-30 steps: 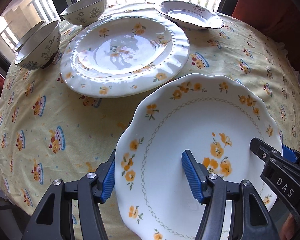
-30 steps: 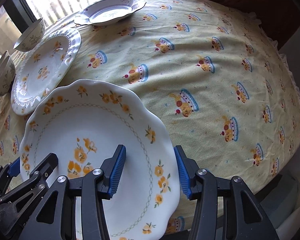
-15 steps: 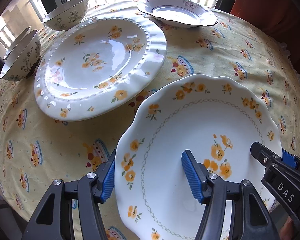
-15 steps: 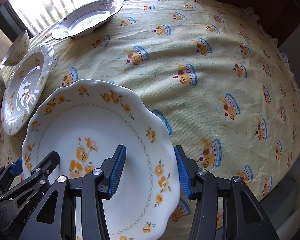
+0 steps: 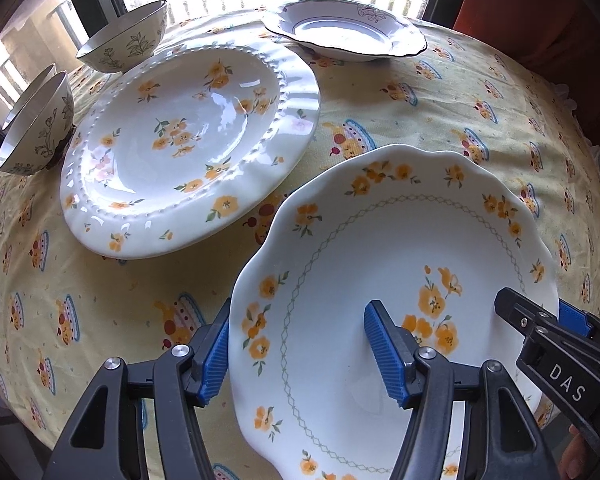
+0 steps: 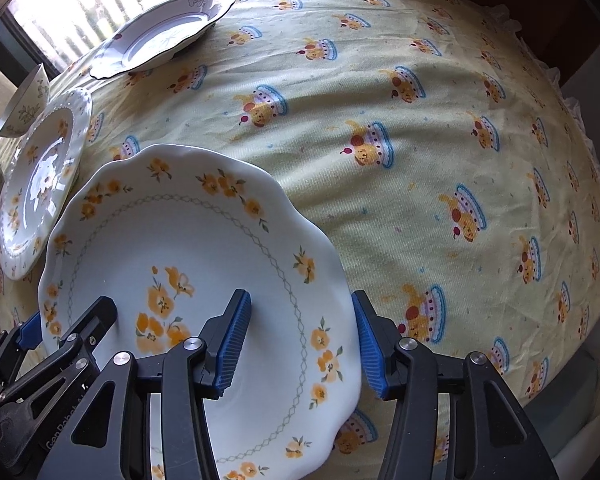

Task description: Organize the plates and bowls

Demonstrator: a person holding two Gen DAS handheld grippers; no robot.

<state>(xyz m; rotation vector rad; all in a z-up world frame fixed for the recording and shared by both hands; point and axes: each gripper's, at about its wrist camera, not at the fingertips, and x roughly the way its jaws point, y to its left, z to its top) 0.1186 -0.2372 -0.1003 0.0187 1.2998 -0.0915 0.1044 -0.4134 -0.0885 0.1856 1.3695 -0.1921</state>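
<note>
A scalloped white plate with orange flowers is held off the table by both grippers; it also shows in the right wrist view. My left gripper is shut on its left rim, one finger above and one below. My right gripper is shut on its right rim the same way. A beaded floral plate lies on the table ahead to the left, also in the right wrist view. A blue-rimmed deep plate sits at the far side, also in the right wrist view.
Two leaf-patterned bowls stand at the far left near the window. The yellow tablecloth covers a round table; its frilled edge drops off on the right. A red chair back stands behind the table.
Both grippers have carried the scalloped plate leftward and a little forward; the beaded plate shifted in view. The grip on both rims is unchanged.
</note>
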